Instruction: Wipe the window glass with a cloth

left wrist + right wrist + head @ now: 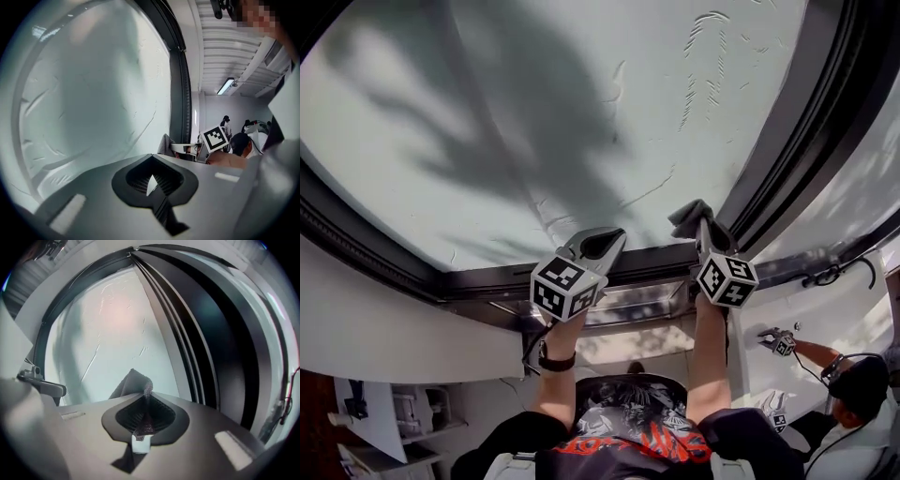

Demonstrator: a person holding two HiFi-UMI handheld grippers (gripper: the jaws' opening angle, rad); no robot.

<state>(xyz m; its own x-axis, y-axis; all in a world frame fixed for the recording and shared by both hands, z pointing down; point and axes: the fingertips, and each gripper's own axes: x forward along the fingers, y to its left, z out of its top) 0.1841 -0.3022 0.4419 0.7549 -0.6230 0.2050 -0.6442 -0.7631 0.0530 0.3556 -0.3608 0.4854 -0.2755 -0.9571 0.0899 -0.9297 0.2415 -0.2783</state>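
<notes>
Head view is showing both grippers raised to the lower edge of the glass [581, 94]. Here the left gripper [615, 235] is holding its fingers [581, 249] pressed together on nothing. The right gripper [701, 225] is pinching the cloth [687, 215], which is bunching ahead of its fingertips, beside the dark frame [787, 141].

Left gripper view is showing the left gripper [152, 156] with fingers meeting tip to tip, empty, and the glass [93, 93] lying ahead and to their left.

Right gripper view is showing the right gripper [145, 395] clamping a fold of grey cloth [132, 383]. A strip is running back between the pads and a loose flap is standing beyond the tips, near the glass [112, 319].

I am judging the cloth light, soft and limp, so it is best gripped deep on a folded wad, leaving fabric proud of the fingertips. The glass is probably slick and breakable, calling for gentle pressure.
</notes>
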